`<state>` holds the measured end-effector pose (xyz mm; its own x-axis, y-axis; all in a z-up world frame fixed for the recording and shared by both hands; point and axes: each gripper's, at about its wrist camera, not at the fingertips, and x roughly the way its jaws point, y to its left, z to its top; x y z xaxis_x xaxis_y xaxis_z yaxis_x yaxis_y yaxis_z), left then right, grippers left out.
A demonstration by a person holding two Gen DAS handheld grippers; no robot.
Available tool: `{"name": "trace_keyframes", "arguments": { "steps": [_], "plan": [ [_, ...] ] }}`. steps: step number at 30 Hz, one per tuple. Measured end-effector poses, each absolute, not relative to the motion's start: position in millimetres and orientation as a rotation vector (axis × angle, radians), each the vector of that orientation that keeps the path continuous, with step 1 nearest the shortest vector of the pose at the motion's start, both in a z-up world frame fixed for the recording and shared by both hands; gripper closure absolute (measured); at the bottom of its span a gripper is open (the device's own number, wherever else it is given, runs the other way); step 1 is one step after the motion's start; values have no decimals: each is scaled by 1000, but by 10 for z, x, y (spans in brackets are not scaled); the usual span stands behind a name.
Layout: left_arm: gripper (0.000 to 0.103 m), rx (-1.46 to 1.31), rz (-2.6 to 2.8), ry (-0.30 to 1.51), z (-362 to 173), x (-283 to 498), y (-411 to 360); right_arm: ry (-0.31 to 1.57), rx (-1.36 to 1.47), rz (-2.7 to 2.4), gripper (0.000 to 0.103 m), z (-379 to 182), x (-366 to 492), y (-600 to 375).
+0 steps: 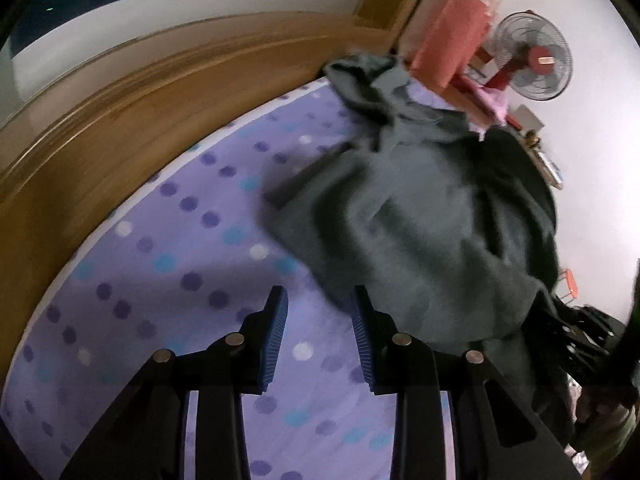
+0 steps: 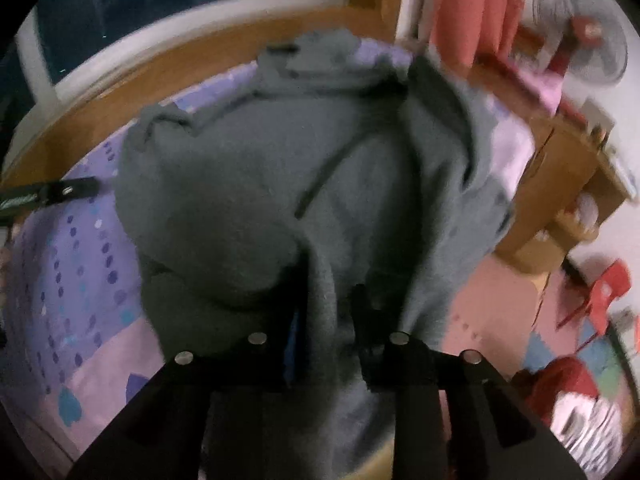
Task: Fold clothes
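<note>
A wooden frame (image 1: 120, 92) is running along the far edge of the bed (image 1: 168, 264) and its dotted purple sheet, the left claw (image 1: 320, 312) is hovering part-open and empty, and the right claw (image 2: 324, 312) is gripping the grey sweatshirt (image 2: 248, 184) lying toward the bed's right edge, near a standing fan (image 1: 534, 60).

A fold of the grey hoodie (image 2: 248, 184) is gripped between the fingers of the right claw (image 2: 325, 320), the rest being spread over the purple dotted bed sheet (image 2: 72, 264).
</note>
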<state>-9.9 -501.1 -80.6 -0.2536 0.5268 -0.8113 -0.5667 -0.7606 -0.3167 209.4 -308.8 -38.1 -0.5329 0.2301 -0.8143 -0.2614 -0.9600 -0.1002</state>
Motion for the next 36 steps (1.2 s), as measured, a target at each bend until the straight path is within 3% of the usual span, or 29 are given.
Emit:
{"name": "trace_keyframes", "arguments": {
  "steps": [3,4,12,26,28,29,31,33,36],
  "plan": [
    [65,-1288,2058,84,-808,-167,-4921,-71,-1248,2622,47,-200,2243,-3247],
    [65,-1286,2071,118,-814,-201,-4880,-105,-1247,2655,46,-185,2257,-3312],
    [64,-1267,2014,227,-832,-530,-4741,-295,-1339,2712,46,-452,2067,-3563],
    [63,-1313,1961,198,-1054,-616,-4584,-281,-1384,2684,47,-785,1860,-3470],
    [63,-1312,1970,202,-1049,-618,-4541,-291,-1377,2680,53,-786,1845,-3477],
    [63,-1302,1978,211,-1050,-609,-4516,-296,-1371,2675,62,-781,1839,-3481],
    [81,-1291,1978,208,-1041,-570,-4489,-308,-1360,2663,74,-770,1829,-3491],
    [88,-1277,1996,184,-984,-511,-4516,-301,-1347,2663,91,-724,1844,-3506],
    [96,-1250,2035,100,-794,-376,-4719,-236,-1322,2712,99,-521,1963,-3563]
  ]
}}
